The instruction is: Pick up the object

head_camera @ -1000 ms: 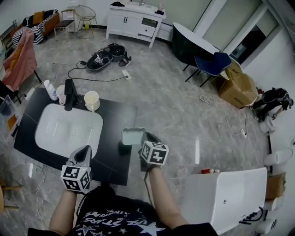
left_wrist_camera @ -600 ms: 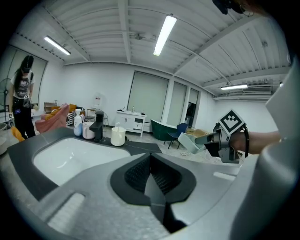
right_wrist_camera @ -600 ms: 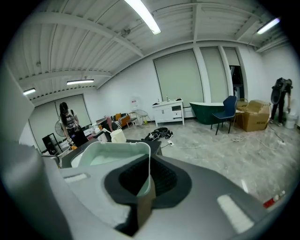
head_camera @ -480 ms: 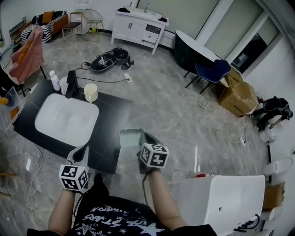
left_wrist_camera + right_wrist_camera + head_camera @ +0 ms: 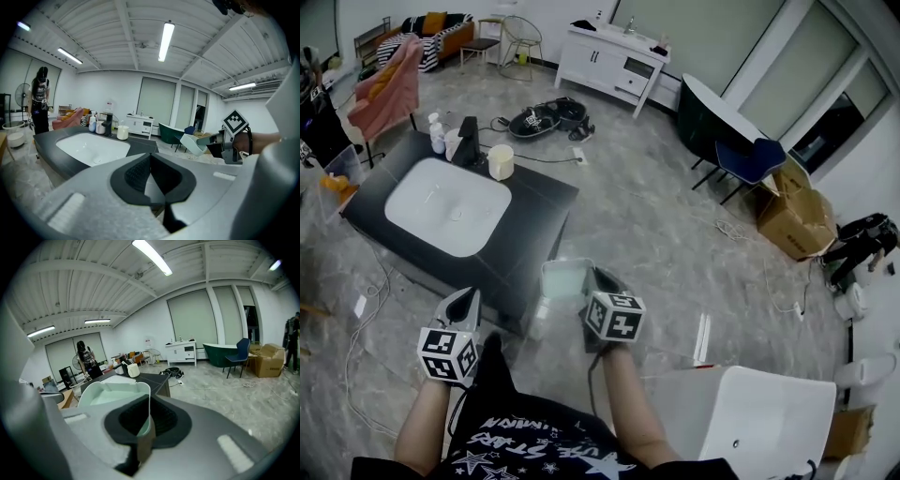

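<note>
Gripping pale green tub by its wall, right gripper fingers clamped on it, aloft beside black worktop edge. Left gripper fingers together, empty.

Seen from the head camera, the left gripper sits at about 7 o'clock and points towards 12, its jaws pressed together with nothing between them. Its marker cube lies nearest the body, and the bare left forearm runs back towards 6 o'clock. The right gripper is just below centre, aimed towards 11 o'clock, its jaws clamped on the thin wall of a pale green container, with the right forearm trailing back towards 5 o'clock.
</note>
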